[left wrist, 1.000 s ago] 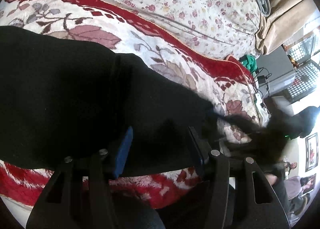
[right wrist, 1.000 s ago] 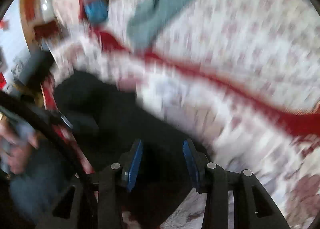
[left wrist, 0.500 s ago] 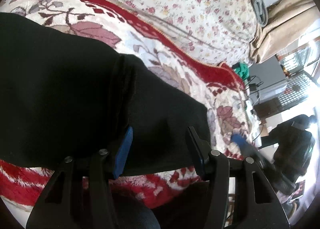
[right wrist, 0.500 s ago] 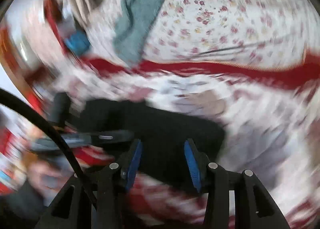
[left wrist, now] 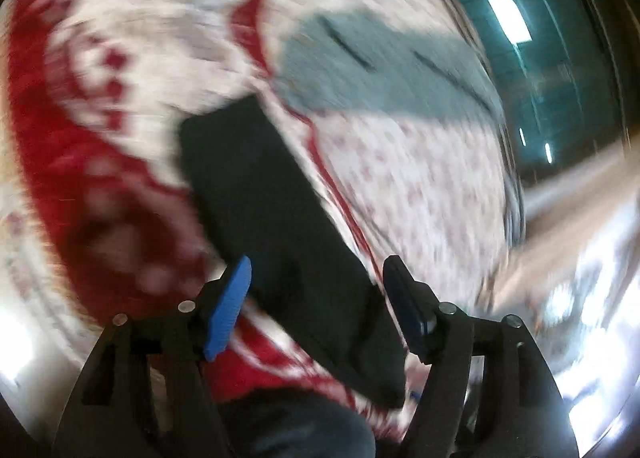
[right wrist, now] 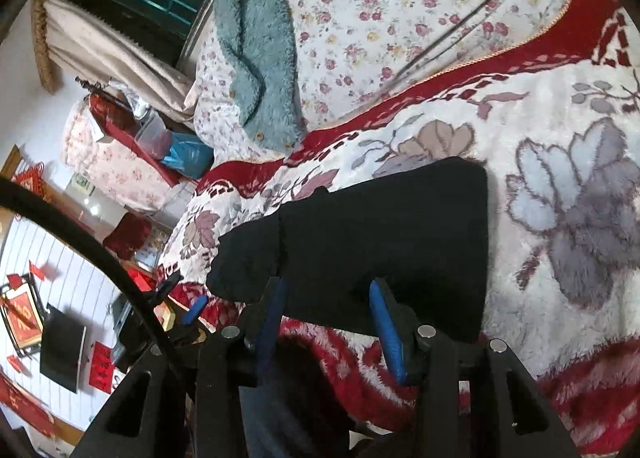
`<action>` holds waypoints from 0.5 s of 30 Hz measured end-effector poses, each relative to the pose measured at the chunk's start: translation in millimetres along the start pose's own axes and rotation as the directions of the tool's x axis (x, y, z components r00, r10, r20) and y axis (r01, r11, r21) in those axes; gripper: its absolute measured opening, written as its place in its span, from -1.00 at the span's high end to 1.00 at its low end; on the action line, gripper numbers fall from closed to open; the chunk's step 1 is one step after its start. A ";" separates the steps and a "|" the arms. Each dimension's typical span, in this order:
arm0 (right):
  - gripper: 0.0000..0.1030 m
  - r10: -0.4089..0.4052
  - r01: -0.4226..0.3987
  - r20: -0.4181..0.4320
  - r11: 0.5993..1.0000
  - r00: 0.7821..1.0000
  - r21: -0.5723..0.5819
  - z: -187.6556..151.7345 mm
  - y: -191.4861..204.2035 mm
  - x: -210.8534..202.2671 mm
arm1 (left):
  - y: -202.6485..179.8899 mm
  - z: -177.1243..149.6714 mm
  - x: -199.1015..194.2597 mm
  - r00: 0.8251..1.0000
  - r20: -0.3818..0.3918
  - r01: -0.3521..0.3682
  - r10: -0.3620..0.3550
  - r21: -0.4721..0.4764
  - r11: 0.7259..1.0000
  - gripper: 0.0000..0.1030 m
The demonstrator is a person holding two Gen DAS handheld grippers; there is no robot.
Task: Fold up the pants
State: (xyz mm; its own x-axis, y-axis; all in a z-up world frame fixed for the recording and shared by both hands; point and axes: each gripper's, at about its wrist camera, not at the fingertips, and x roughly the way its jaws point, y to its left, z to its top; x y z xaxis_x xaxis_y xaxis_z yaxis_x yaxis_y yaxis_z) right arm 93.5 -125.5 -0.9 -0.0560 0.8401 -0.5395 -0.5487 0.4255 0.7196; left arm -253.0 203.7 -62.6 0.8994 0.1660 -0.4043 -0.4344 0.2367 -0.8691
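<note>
The black pants lie folded into a compact rectangle on the red and white floral blanket. My right gripper is open and empty, its blue pads at the near edge of the pants. In the blurred left wrist view the pants appear as a long dark strip. My left gripper is open and empty, its jaws on either side of the strip's near end, above it.
A teal fleece garment lies on the rose-print quilt beyond the pants; it also shows in the left wrist view. Bedside clutter and a wall with red decorations are at the left.
The left gripper has swung away fast, so its view is blurred and the pants look farther and narrower. The right gripper's view has steadied over the folded pants.
</note>
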 end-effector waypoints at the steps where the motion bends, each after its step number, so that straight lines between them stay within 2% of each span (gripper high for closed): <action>1: 0.15 -0.002 0.002 0.002 1.000 1.000 -0.009 -0.5 0.9 -0.8 | 8.5 3.4 1.4 1.000 -0.007 0.007 -0.007 -0.036 0.999 -0.32; 3: 0.15 0.001 -0.001 0.004 1.000 1.000 -0.020 -1.0 2.3 -1.9 | 23.0 7.1 12.7 0.999 -0.030 0.026 -0.029 -0.109 0.994 -0.32; 7: 0.15 0.023 -0.023 0.011 1.000 1.000 0.004 -1.4 -3.3 -5.1 | 43.6 6.5 33.1 0.997 -0.068 0.014 -0.029 -0.220 0.975 -0.32; 13: 0.15 0.024 -0.024 0.011 1.000 1.000 0.006 -1.2 -2.5 -6.3 | 37.9 12.3 41.3 0.999 -0.037 0.018 -0.027 -0.233 0.972 -0.43; 15: 0.15 0.021 -0.021 0.004 1.000 1.000 0.005 -1.1 -2.2 -5.1 | 30.6 11.3 43.3 0.999 -0.022 0.037 -0.042 -0.207 0.978 -0.44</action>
State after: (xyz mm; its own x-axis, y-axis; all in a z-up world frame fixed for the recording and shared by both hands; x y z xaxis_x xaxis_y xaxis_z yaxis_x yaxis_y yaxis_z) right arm 94.0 -131.1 -0.2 -0.0642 0.8499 -0.5230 -0.5433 0.4098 0.7327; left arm -227.9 229.0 -103.5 0.9177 0.1345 -0.3737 -0.3818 0.0394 -0.9234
